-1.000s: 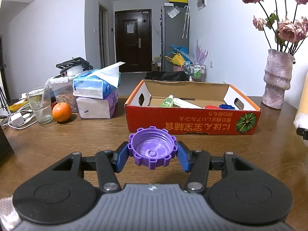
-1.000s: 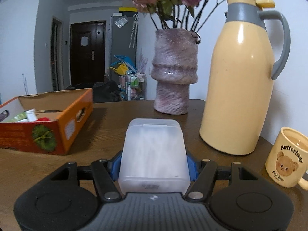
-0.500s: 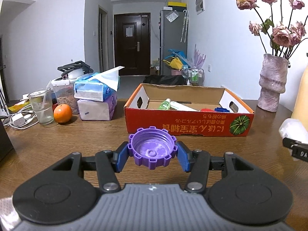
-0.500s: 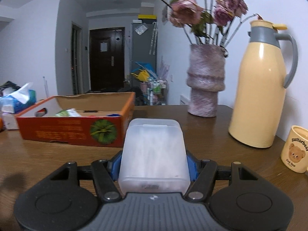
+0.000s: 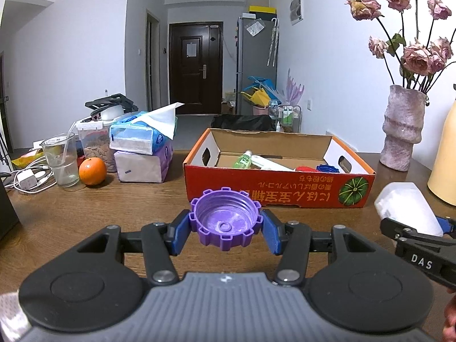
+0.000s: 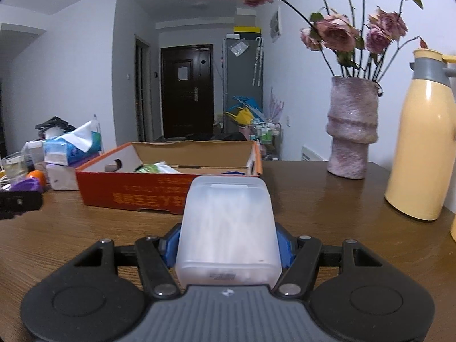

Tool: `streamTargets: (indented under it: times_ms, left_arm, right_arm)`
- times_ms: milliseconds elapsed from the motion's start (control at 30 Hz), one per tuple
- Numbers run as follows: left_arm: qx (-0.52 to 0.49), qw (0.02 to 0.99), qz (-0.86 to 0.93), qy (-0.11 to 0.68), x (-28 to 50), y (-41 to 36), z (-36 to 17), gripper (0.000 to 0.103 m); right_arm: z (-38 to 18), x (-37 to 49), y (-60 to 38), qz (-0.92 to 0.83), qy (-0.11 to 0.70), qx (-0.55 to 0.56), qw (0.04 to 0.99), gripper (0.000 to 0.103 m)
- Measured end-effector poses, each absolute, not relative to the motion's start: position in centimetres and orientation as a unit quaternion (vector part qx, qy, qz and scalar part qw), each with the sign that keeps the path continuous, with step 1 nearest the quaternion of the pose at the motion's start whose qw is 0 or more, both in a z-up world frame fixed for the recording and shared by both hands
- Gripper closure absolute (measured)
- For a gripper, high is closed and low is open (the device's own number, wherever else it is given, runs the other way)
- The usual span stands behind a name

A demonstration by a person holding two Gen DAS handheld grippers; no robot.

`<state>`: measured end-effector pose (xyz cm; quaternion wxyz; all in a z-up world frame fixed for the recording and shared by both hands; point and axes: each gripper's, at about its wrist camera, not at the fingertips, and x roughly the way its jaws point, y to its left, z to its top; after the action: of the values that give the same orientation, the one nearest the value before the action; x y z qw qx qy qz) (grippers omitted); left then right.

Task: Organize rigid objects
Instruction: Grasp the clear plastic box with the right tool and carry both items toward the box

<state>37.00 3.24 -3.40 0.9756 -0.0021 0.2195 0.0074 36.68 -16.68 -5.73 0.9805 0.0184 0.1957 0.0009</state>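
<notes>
My left gripper [image 5: 225, 229] is shut on a purple ridged bottle cap [image 5: 225, 219], held above the wooden table in front of the red cardboard box [image 5: 273, 193]. My right gripper [image 6: 228, 242] is shut on a translucent white plastic box [image 6: 228, 225]; it also shows at the right edge of the left wrist view [image 5: 407, 211]. The red box [image 6: 136, 191] lies ahead and left of the right gripper. It holds a green bottle [image 5: 242, 159], a white tube, a red item and a blue cap [image 5: 327, 168].
An orange [image 5: 92, 171], a glass [image 5: 61, 162], tissue packs [image 5: 142, 148] and cables stand at the left. A pink vase with flowers [image 6: 353, 136] and a yellow thermos [image 6: 424, 148] stand at the right. The left gripper's tip [image 6: 20, 199] shows at the left edge.
The right gripper has swung left with the white box, so the red box is now ahead of it. The left gripper has drawn back slightly from the red box, still holding the cap.
</notes>
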Motion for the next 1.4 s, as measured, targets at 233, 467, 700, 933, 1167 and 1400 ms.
streamTargets:
  times_ms: [233, 467, 700, 933, 1167, 1400]
  left_arm:
    - [-0.006, 0.976, 0.011, 0.216, 37.8, 3.2, -3.0, 0.049]
    - [-0.016, 0.978, 0.016, 0.208, 39.4, 2.9, -2.4, 0.049]
    - [-0.028, 0.979, 0.026, 0.200, 41.3, 2.8, -1.8, 0.049]
    - [-0.033, 0.979, 0.032, 0.197, 43.7, 2.4, -1.6, 0.049]
    - [-0.037, 0.980, 0.039, 0.193, 46.1, 2.0, -1.7, 0.049]
    - [-0.037, 0.979, 0.044, 0.194, 48.7, 1.4, -2.0, 0.049]
  right_arm:
    - [-4.9, 37.4, -15.0, 0.009, 0.182, 0.028, 0.983, 0.039]
    - [-4.4, 38.9, -14.3, 0.010, 0.171, 0.036, 0.985, 0.039]
    - [-3.7, 40.5, -14.2, 0.009, 0.158, 0.044, 0.986, 0.039]
    - [-3.4, 42.2, -13.9, 0.013, 0.147, 0.045, 0.988, 0.039]
    - [-3.1, 44.4, -14.0, 0.016, 0.139, 0.046, 0.989, 0.039]
    - [-3.0, 46.7, -14.3, 0.012, 0.131, 0.047, 0.990, 0.039]
